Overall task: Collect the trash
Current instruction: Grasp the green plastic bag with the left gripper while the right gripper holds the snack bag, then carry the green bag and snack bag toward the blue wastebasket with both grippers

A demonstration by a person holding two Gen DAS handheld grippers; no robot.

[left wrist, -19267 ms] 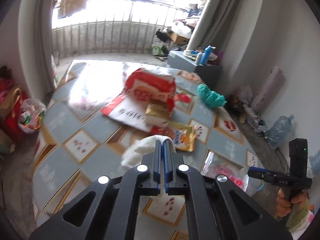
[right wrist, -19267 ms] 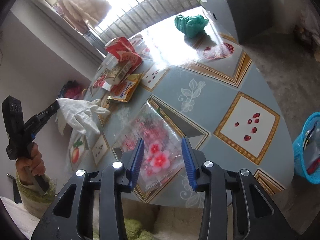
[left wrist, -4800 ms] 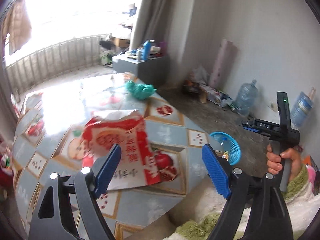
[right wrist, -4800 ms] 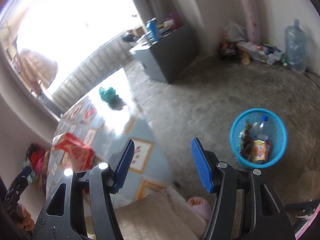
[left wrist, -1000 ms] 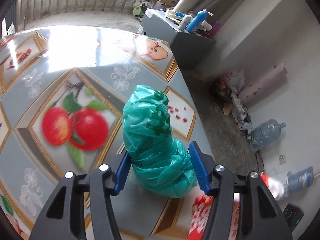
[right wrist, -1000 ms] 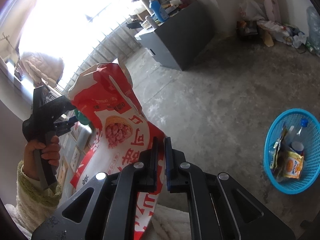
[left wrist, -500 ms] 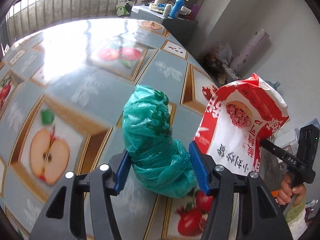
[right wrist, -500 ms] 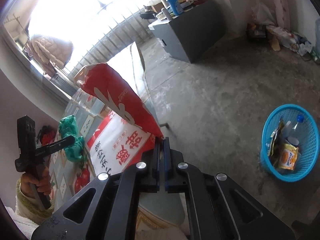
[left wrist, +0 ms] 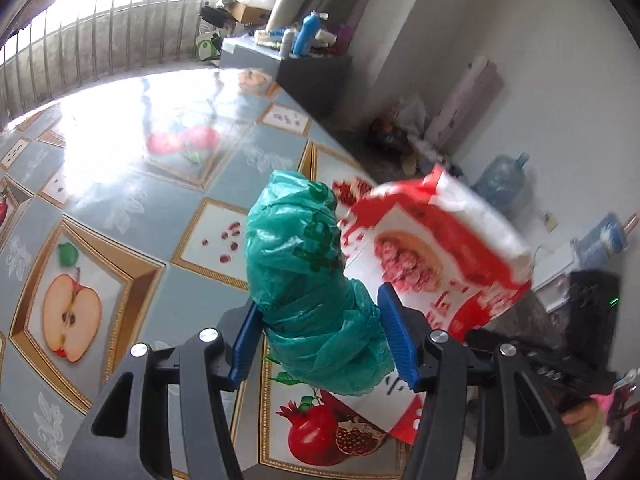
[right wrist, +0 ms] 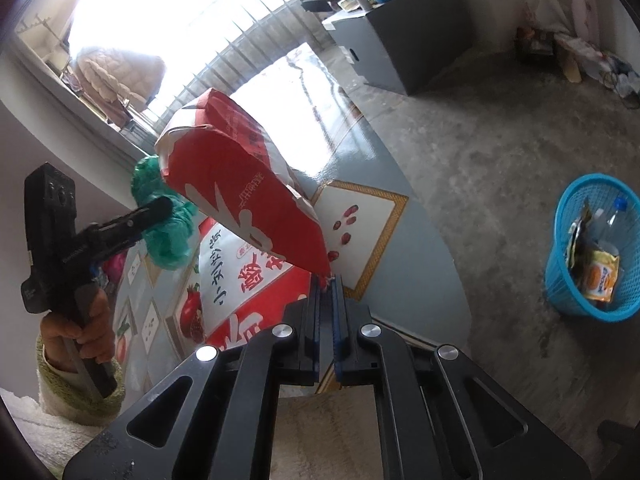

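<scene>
So the left gripper [left wrist: 318, 344] has its blue pads squeezed onto a crumpled teal-green plastic bag [left wrist: 310, 280], holding it up above the table with the fruit-print glossy cloth [left wrist: 120, 208], over the tiles near its right edge. The right gripper [right wrist: 326, 312] is clenched tight on the bottom corner of a big red-and-white paper snack bag [right wrist: 240, 184], which hangs in the air over the same edge of the table, just beside the green bag; can't tell if they actually touch. Down on the concrete floor, well apart from the table, sits a round blue plastic basket [right wrist: 560, 280] with a clear bottle and some wrappers already in it.
</scene>
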